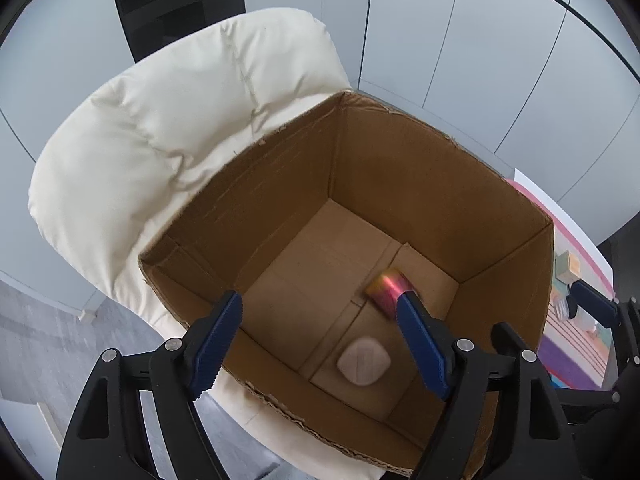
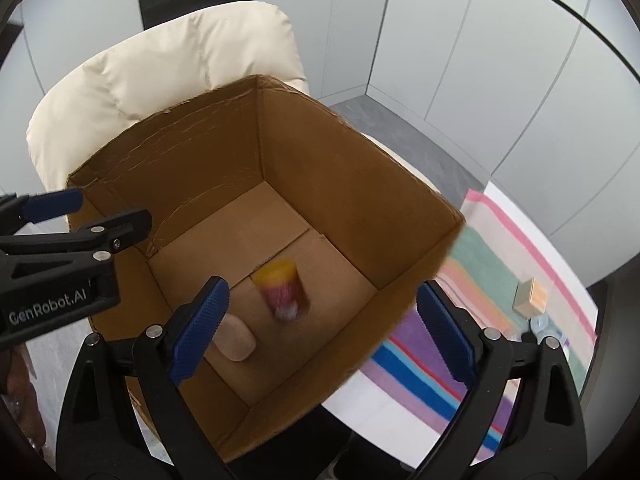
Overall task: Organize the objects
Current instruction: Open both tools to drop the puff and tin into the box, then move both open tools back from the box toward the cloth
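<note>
An open cardboard box (image 1: 424, 168) (image 2: 352, 168) stands on a cream padded chair (image 1: 152, 128) (image 2: 160, 64). Inside it a yellow and pink cylinder (image 1: 386, 286) (image 2: 280, 286), blurred by motion, is on or just above the floor of the box. A pale pink rounded pad (image 1: 363, 362) (image 2: 236, 342) lies on the box floor nearer to me. My left gripper (image 1: 320, 312) is open and empty above the near rim of the box. My right gripper (image 2: 322, 300) is open and empty above the box.
A striped cloth (image 2: 500, 248) covers a table to the right of the box. A small wooden cube (image 2: 531, 298) (image 1: 567, 266) and a small clear item (image 2: 542, 326) lie on it. Grey wall panels stand behind. The left gripper also shows in the right wrist view (image 2: 88, 216).
</note>
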Demonstrator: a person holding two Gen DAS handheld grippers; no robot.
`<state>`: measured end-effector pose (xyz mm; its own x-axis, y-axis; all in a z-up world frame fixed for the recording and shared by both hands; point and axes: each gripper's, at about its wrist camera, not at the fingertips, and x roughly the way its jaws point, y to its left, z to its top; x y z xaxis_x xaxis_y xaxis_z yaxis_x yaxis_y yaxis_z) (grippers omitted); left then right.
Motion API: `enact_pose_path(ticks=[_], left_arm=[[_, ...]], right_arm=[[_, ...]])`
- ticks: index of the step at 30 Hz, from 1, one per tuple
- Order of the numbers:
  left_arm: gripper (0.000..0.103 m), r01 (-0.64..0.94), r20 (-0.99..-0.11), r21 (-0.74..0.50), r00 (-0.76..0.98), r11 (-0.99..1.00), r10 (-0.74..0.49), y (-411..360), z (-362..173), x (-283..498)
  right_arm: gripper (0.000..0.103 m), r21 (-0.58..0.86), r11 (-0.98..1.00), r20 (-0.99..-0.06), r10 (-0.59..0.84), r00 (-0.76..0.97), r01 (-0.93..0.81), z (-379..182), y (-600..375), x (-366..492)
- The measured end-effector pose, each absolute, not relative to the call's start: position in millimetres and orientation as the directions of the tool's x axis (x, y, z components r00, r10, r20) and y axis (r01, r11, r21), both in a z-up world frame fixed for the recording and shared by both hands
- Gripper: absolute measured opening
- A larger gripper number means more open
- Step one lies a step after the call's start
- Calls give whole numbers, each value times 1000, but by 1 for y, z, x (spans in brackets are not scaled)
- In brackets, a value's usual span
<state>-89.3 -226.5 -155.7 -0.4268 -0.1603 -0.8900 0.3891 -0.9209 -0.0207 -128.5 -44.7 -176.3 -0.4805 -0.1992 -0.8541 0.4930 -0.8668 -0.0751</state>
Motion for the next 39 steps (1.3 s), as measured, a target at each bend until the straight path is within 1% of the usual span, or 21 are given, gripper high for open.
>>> enact_pose_path(ticks=[6,12,17,21,22,24,31,34,39], left_arm=[[81,381,-889,-14,-428,-924,-163,-223,-154,-89],[81,359,-900,27,-398,-933,-179,-208,-153,-80],[81,341,-912,-24,-393,-940,-119,-192,-147,-63],[81,327,-895,-28,-428,-945,-122,-172,-133,-48],[82,320,-893,-28,-434,-947,-121,-166,-131,-44],[84,314,-893,-34,-436,-949,-112,-157,-130,-37],[84,308,-905,-99,-423,-946,-43,-136,-134,-17],[84,298,-903,-105,-428,-949,-35,-124,-133,-17],[84,235,-887,-77,-460,-969,-41,-94,-126,-26]], right_arm=[[96,-57,-883,-863,-191,-467,466,-183,-28,-130],[96,-53,-900,-864,-176,-471,434,-180,-12,-124],[96,-57,-909,-861,-165,-482,413,-170,5,-111],[96,-55,-919,-860,-156,-486,391,-163,22,-97],[96,-56,-920,-860,-153,-487,388,-162,26,-94],[96,-60,-924,-862,-143,-487,377,-160,36,-84],[96,-59,-936,-857,-131,-498,347,-152,67,-57],[96,-68,-941,-848,-121,-516,331,-147,76,-49],[96,-67,-950,-844,-108,-525,303,-142,93,-44]])
